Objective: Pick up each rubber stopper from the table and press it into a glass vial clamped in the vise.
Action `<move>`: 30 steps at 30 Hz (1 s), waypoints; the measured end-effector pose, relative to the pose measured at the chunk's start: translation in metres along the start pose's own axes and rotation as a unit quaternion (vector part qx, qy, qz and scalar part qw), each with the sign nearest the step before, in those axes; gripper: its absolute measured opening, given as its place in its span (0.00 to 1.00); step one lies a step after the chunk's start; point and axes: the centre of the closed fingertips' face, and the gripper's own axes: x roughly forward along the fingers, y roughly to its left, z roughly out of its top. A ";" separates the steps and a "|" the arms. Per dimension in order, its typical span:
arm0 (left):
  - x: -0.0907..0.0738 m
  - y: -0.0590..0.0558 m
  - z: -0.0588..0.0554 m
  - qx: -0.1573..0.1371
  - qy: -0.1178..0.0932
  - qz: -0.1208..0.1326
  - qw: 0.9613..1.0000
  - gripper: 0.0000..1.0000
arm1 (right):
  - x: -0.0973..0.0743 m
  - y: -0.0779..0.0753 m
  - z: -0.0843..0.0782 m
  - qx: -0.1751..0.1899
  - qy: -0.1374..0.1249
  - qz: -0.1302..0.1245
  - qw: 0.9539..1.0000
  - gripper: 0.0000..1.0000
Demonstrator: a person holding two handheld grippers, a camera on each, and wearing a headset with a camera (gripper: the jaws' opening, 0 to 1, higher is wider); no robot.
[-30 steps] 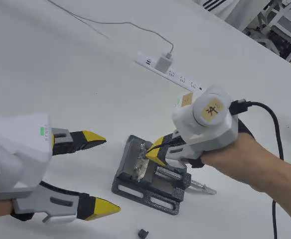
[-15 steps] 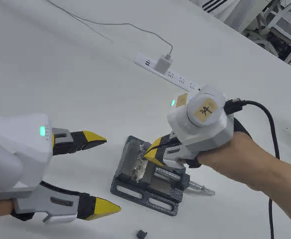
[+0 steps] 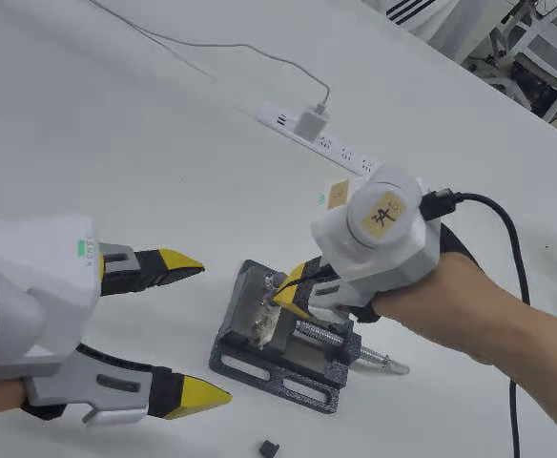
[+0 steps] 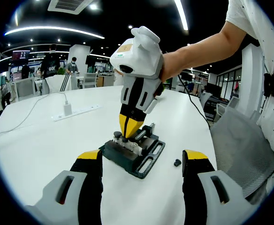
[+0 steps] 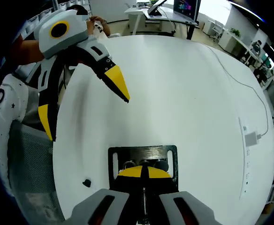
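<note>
A dark vise (image 3: 277,355) stands on the white table with glass vials (image 4: 119,139) clamped in it, dark stoppers in their tops. My right gripper (image 3: 288,291) is shut, its yellow tips pressed down onto the vial row; the same tips (image 5: 144,172) meet over the vise (image 5: 143,153). Whether a stopper sits between them is hidden. My left gripper (image 3: 195,327) hangs open left of the vise, holding nothing. One loose black stopper (image 3: 270,447) lies on the table in front of the vise, and the gripper views also show this stopper (image 4: 177,162) (image 5: 86,183).
A white power strip (image 3: 319,135) with a plugged charger and a cable lies at the back of the table. A black cable (image 3: 522,286) trails from the right gripper. Beyond the far table edge stand chairs (image 3: 546,52).
The right gripper's body has leaned a little to the left while its tips stay on the vials in the vise. The left gripper has not moved.
</note>
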 end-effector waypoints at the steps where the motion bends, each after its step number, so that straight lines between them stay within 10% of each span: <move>1: 0.000 0.000 0.000 0.000 0.000 0.000 1.000 0.67 | 0.000 0.001 0.000 -0.008 0.003 -0.003 1.000 0.00; 19: 0.004 0.001 0.002 0.001 -0.001 -0.003 1.000 0.67 | 0.002 -0.002 0.001 -0.026 0.020 0.000 0.999 0.00; 30: -0.002 0.002 0.000 0.004 0.009 0.001 1.000 0.67 | -0.001 -0.004 -0.002 0.009 -0.017 -0.002 1.000 0.00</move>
